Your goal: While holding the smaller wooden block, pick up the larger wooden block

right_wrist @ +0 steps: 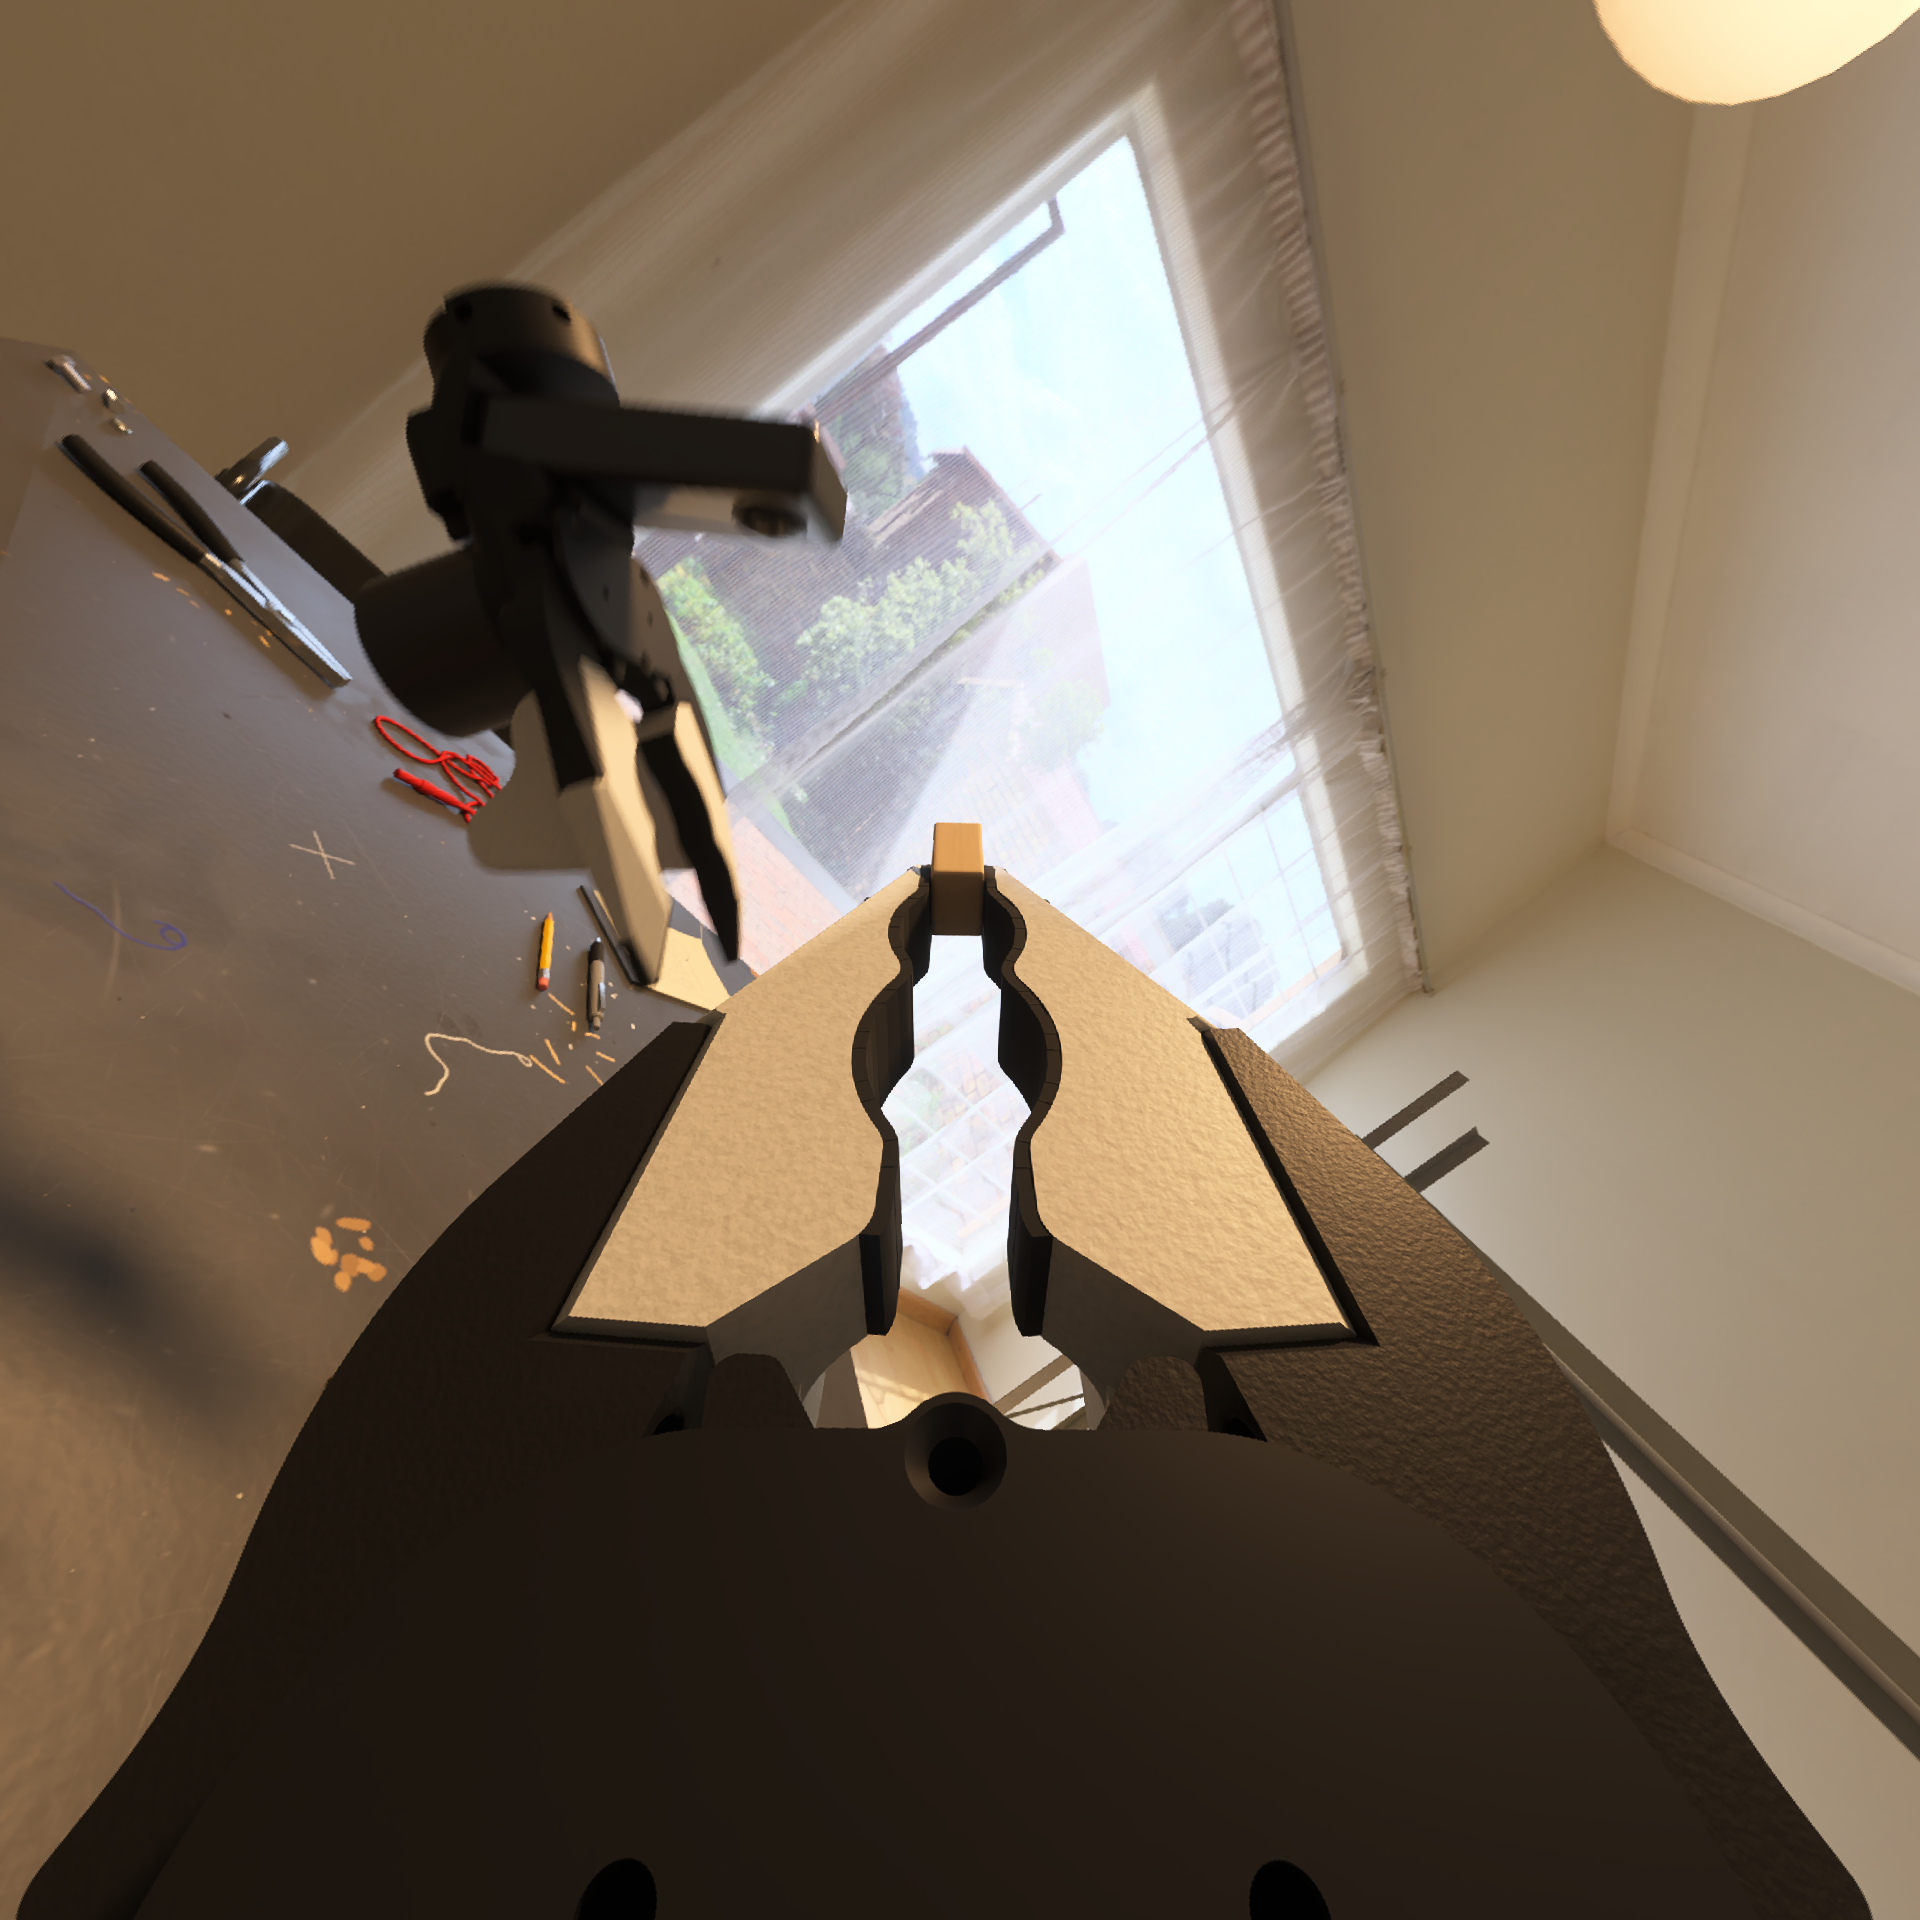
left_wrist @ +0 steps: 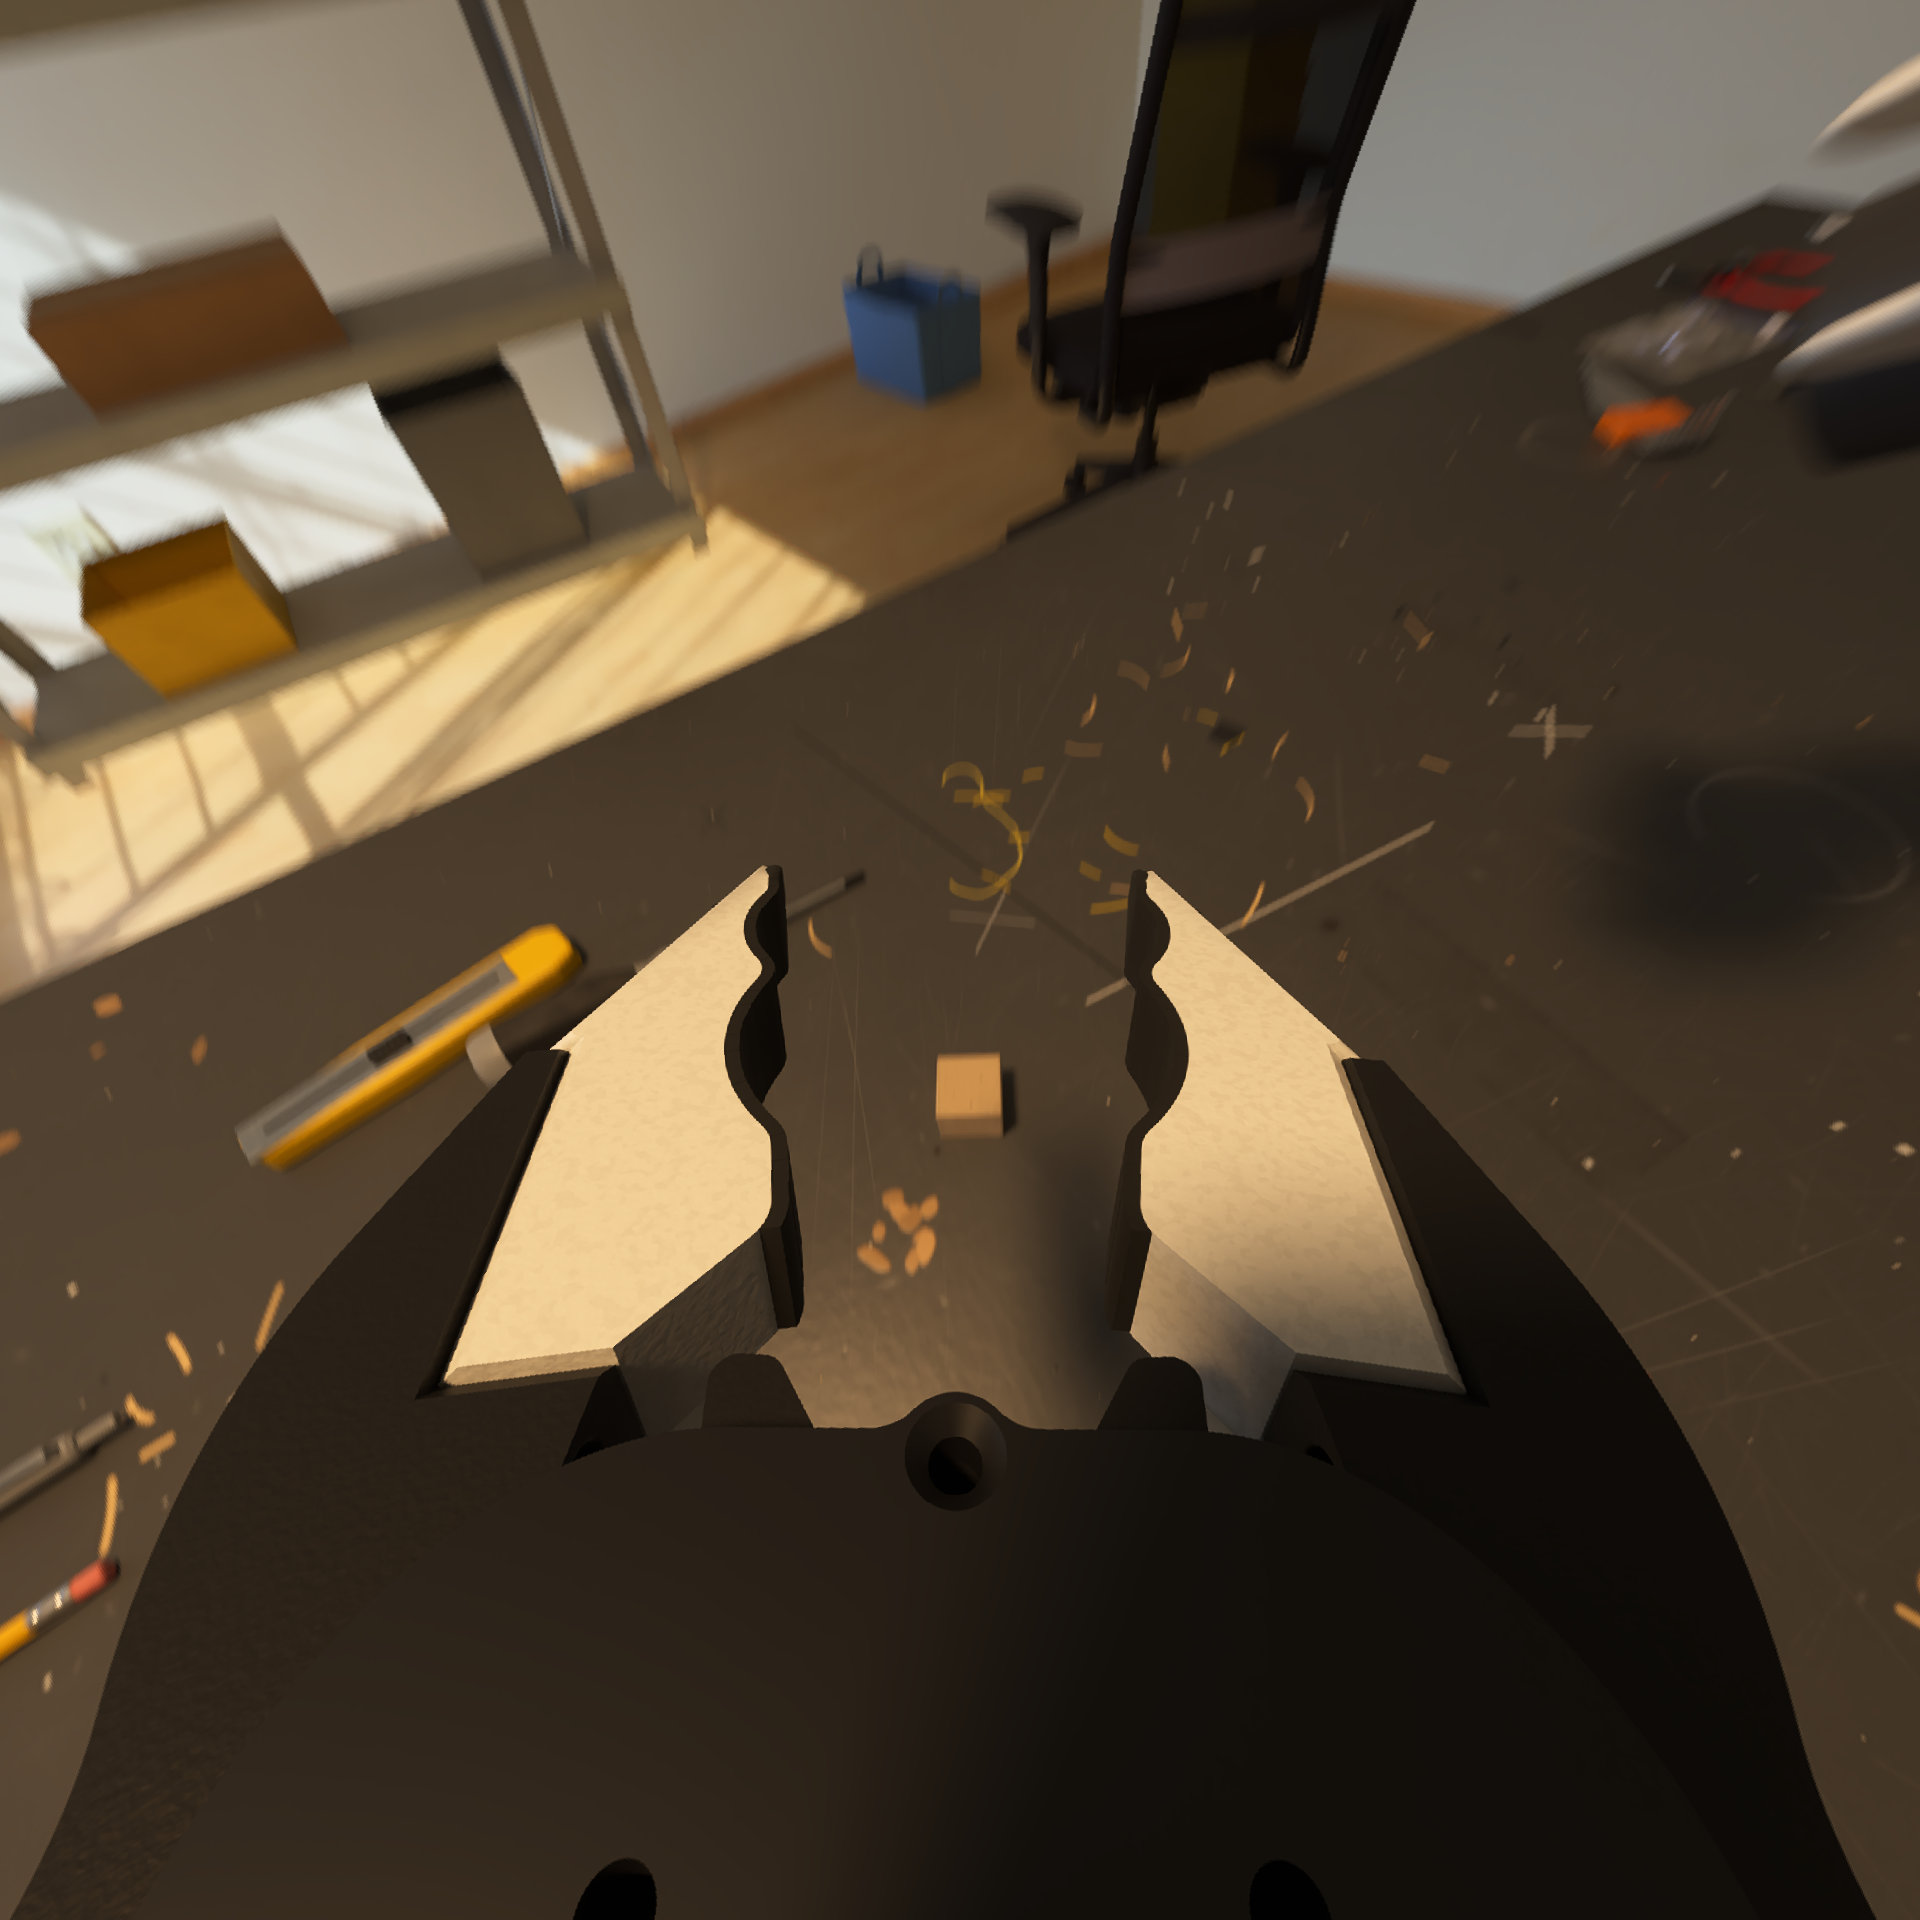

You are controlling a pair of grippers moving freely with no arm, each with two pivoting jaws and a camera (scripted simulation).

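A light wooden block (left_wrist: 968,1093) lies on the dark worktable (left_wrist: 1455,1039), seen between the two fingers of my left gripper (left_wrist: 956,878). The left gripper is open and empty and hovers above the block. My right gripper (right_wrist: 956,883) is shut on a smaller wooden block (right_wrist: 956,868), pinched at the fingertips and held up in the air, pointing toward the window. The left gripper also shows in the right wrist view (right_wrist: 688,951), over the table, its fingers apart.
A yellow utility knife (left_wrist: 416,1039) lies left of the block, a pencil (left_wrist: 57,1605) farther left, and wood shavings (left_wrist: 1039,831) beyond it. The table edge runs diagonally at upper left, with a shelf (left_wrist: 312,416) and an office chair (left_wrist: 1195,260) past it. A red cable (right_wrist: 442,769) and hand tools (right_wrist: 208,561) lie on the table.
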